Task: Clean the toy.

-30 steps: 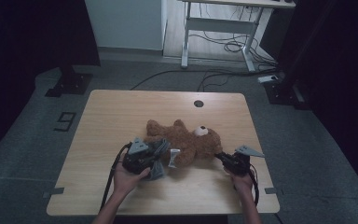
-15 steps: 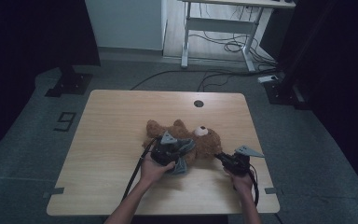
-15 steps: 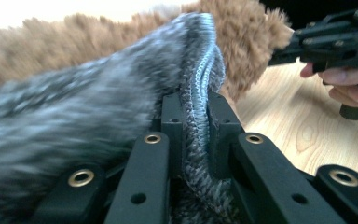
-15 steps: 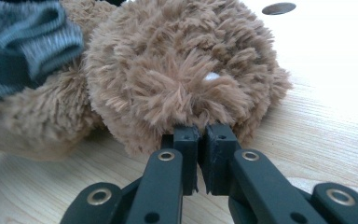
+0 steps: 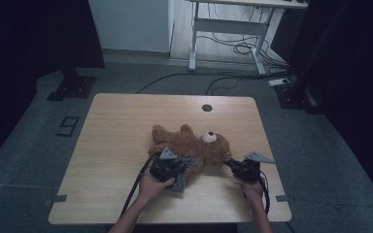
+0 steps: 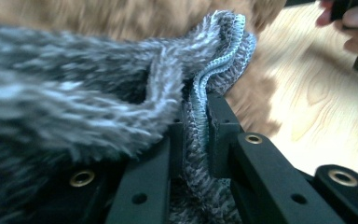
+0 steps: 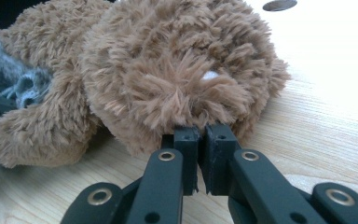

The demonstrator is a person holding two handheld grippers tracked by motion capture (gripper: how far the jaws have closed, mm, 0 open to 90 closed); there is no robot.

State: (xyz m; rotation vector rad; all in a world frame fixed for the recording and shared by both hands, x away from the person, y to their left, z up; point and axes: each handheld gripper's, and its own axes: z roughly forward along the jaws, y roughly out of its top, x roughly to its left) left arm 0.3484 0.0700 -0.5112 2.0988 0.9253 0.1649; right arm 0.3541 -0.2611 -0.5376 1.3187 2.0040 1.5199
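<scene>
Grey knit cloth (image 6: 200, 93) pinched; teddy bear (image 7: 168, 70) gripped.

Brown plush teddy bear (image 5: 194, 145) lay on the light wooden table (image 5: 116, 145), centre-right in the high view. Grey fuzzy knitted cloth (image 5: 182, 172) sat at its lower edge, left gripper (image 5: 172, 167) on it. Right gripper (image 5: 233, 166) touched the bear's right side. Round hole (image 5: 207, 108) lay above.

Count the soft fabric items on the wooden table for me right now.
2. A brown plush teddy bear lies near the table's middle, its head pinched by the right gripper. A grey knitted garment lies against its body, clamped in the left gripper. More could be hidden underneath.
</scene>
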